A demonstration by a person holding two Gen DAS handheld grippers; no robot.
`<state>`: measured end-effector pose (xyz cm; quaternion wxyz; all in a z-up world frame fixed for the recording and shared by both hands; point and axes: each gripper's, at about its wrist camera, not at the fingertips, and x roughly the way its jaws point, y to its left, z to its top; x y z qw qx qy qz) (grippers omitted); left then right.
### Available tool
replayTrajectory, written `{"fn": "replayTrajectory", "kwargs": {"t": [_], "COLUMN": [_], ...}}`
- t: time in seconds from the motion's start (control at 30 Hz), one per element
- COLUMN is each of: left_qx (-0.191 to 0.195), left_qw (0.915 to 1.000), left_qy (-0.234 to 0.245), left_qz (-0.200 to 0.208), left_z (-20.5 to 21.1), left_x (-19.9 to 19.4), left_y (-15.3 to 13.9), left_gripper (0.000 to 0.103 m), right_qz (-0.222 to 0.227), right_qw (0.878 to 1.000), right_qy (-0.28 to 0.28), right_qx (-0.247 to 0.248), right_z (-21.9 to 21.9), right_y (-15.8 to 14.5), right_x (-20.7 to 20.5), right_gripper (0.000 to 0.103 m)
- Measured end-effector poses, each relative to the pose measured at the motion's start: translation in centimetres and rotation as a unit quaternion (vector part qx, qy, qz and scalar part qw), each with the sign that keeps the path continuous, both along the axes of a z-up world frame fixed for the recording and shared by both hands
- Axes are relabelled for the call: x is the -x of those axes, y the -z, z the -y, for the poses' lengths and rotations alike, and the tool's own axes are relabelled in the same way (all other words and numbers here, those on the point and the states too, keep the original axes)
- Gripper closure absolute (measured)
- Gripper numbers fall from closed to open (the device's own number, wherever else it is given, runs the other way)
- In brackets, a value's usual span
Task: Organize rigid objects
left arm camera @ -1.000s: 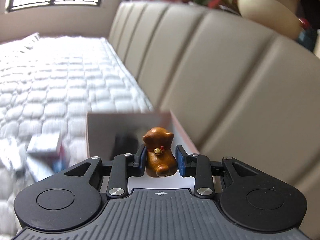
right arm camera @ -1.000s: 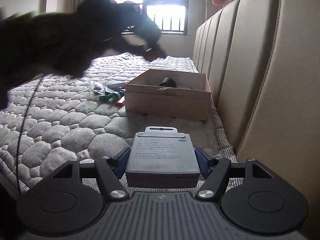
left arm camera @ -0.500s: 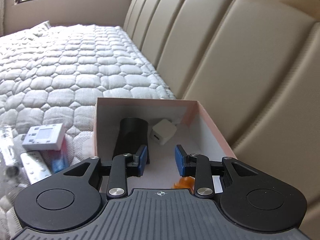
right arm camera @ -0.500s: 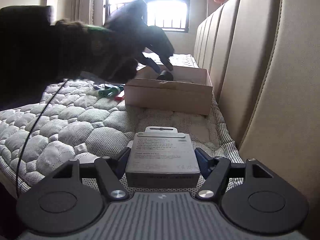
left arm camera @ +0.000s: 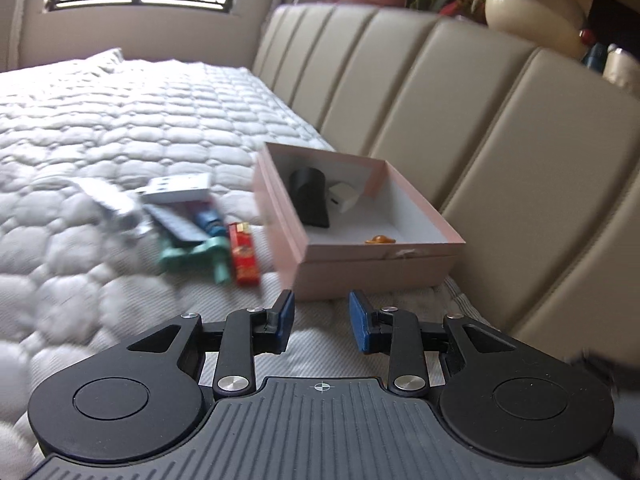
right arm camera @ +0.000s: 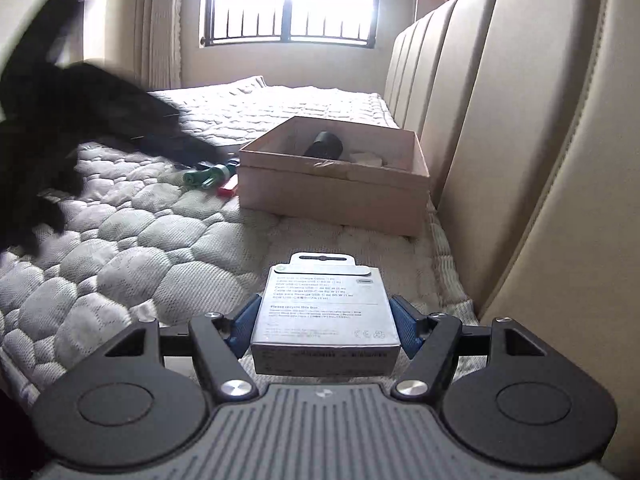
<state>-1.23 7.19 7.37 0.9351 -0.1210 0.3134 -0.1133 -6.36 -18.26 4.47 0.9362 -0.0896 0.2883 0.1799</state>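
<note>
The pink cardboard box point(left arm camera: 376, 268) sits on the quilted mattress point(left arm camera: 80, 128) with its far side near the padded beige headboard point(left arm camera: 500, 140), leaving only a thin strip of bedding there. In front of the box, bare mattress lies between it and both tools.

The left tool point(left arm camera: 320, 318) hangs spread above that stretch, nothing between its blue pads. The right tool point(right arm camera: 323, 320) pinches a small grey carton point(right arm camera: 326, 312) with printed text and a hang tab, held above the mattress short of the box.

Inside the box lie a black cylinder point(left arm camera: 310, 198), a white cube point(left arm camera: 343, 197) and an orange figure point(left arm camera: 380, 239), mostly hidden behind the near wall. Left of the box, a blurred pile holds a red lighter point(left arm camera: 243, 254), a teal piece point(left arm camera: 196, 254) and a white flat pack point(left arm camera: 178, 188). A dark sleeve point(right arm camera: 60, 128) blocks part of the pile in the right view.
</note>
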Motion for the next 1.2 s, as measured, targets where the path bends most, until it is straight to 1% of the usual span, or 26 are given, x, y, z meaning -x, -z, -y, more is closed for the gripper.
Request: {"fn": "replayTrajectory", "kwargs": {"t": [0.1,0.23,0.37,0.43,0.47,0.5,0.53,0.6,0.67,0.7,0.8,0.9,1.0,1.07,1.2], "left_qx": [0.015,0.036,0.051,0.053,0.053,0.054,0.055,0.053,0.049,0.048,0.045,0.040,0.024,0.014,-0.012], "left_qw": [0.9998,0.9988,0.9973,0.9968,0.9966,0.9965,0.9963,0.9963,0.9960,0.9956,0.9952,0.9961,0.9975,0.9984,0.9991], "left_qy": [-0.015,-0.030,-0.045,-0.050,-0.051,-0.052,-0.053,-0.054,-0.058,-0.061,-0.065,-0.055,-0.045,-0.038,-0.035], "left_qz": [-0.003,-0.016,-0.029,-0.033,-0.035,-0.037,-0.038,-0.042,-0.048,-0.052,-0.059,-0.056,-0.049,-0.039,-0.018], "left_z": [-1.7,-3.9,-5.4,-5.8,-5.9,-6.1,-6.2,-6.5,-6.8,-6.9,-6.7,-6.1,-5.1,-4.4,-3.6], "left_x": [2.2,4.2,4.9,5.2,5.2,5.4,5.4,5.6,5.4,5.1,4.2,3.0,1.2,-0.3,-4.2], "left_y": [0.2,1.1,2.1,2.3,2.4,2.6,2.7,3.0,3.4,3.6,4.1,4.2,4.0,3.5,2.7], "left_gripper": [0.070,0.070,0.070,0.070,0.070,0.070,0.070,0.070,0.070,0.070,0.070,0.070,0.070,0.070,0.070], "right_qz": [0.010,0.036,0.056,0.078,0.087,0.088,0.078,0.051,0.043,0.044,0.043,0.040,0.042,0.039,0.015], "right_qw": [1.000,0.999,0.997,0.994,0.993,0.993,0.994,0.996,0.996,0.997,0.998,0.999,0.999,0.998,0.998], "right_qy": [0.005,0.010,0.040,0.066,0.071,0.069,0.066,0.070,0.072,0.067,0.043,0.022,0.027,0.039,0.052], "right_qx": [0.003,-0.017,-0.030,-0.031,-0.039,-0.046,-0.044,-0.025,-0.018,-0.017,-0.009,0.001,0.012,0.003,-0.028], "right_z": [-0.3,-1.4,-2.9,-4.0,-4.3,-4.7,-5.0,-5.6,-5.4,-5.2,-4.5,-3.3,-2.3,-1.4,0.0], "right_y": [-1.7,-4.9,-7.6,-8.5,-8.7,-8.9,-8.6,-7.6,-6.3,-5.7,-3.8,-1.9,-0.4,0.3,1.1], "right_x": [-1.4,-4.4,-9.7,-13.1,-14.6,-16.1,-17.5,-18.9,-18.1,-17.0,-12.4,-7.9,-4.7,-3.2,-1.9], "right_gripper": [0.034,0.034,0.034,0.034,0.034,0.029,0.019,0.017,0.017,0.017,0.017,0.017,0.017,0.017,0.017]}}
